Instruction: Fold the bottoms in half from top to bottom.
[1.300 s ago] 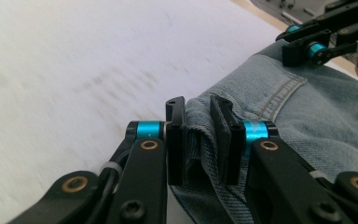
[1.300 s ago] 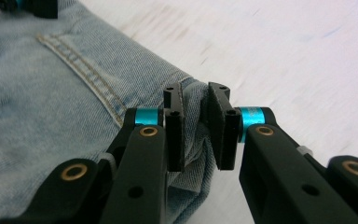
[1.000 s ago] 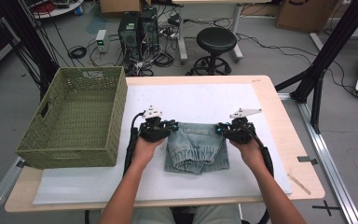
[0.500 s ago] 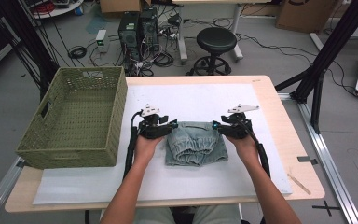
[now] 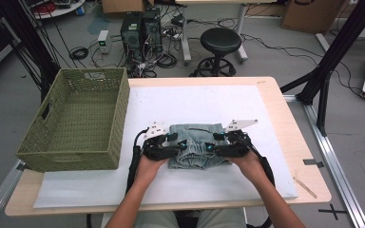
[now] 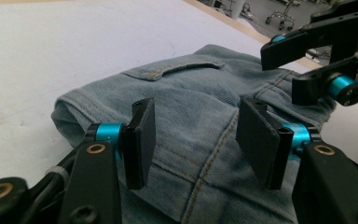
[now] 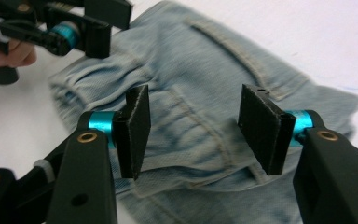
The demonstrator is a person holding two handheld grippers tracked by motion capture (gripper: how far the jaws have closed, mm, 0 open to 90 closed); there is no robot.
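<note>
A folded pair of light blue denim shorts (image 5: 194, 145) lies on the white sheet (image 5: 204, 107) that covers the light wooden counter (image 5: 294, 128), near the person's edge and roughly at its middle. The left tool (image 5: 178, 146) sits over the shorts' left edge and the right tool (image 5: 213, 147) over their right edge, each held in one hand and pointing inward toward the other. In the left gripper view the left tool's jaws stand apart, having just been opening, with denim seen between the pads (image 6: 142, 135) but not pressed by them. In the right gripper view the right tool's jaws are likewise apart after opening, their pads (image 7: 261, 126) hovering over the waistband and pocket seams without pinching the fabric. A green woven rectangular basket (image 5: 83, 118) stands on the counter's left side, well apart from the shorts.
</note>
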